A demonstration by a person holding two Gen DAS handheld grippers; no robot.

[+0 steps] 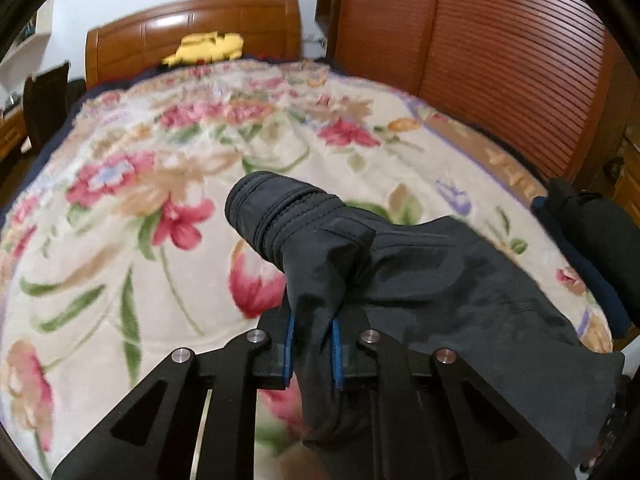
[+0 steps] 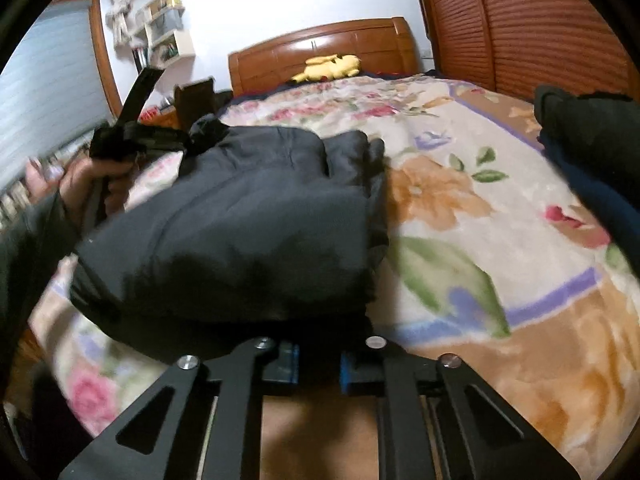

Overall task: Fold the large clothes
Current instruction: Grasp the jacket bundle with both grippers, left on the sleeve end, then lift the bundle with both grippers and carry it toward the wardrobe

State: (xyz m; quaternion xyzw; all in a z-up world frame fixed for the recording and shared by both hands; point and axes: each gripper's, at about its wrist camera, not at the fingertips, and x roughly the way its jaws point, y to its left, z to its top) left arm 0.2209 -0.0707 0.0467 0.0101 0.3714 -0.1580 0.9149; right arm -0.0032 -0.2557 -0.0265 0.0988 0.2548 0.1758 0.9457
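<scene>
A black padded jacket [image 2: 240,216] lies bunched on the flowered bedspread [image 2: 460,208]. In the left wrist view my left gripper [image 1: 313,344] is shut on a fold of the jacket's sleeve [image 1: 440,280]. The stitched cuff [image 1: 280,216] stands up beyond the blue pads [image 1: 290,340]. The right wrist view shows that same left gripper [image 2: 176,136] held in a person's hand [image 2: 96,184], lifting the sleeve end at the jacket's far left. My right gripper [image 2: 320,364] is shut on the jacket's near edge, with dark cloth between its blue pads [image 2: 294,364].
A yellow plush toy [image 2: 328,66] lies by the wooden headboard [image 2: 320,44]. Slatted wooden wardrobe doors [image 2: 540,20] run along the bed's right side. A dark pile of clothes [image 2: 592,132] sits at the bed's right edge. A chair [image 1: 44,104] stands left of the bed.
</scene>
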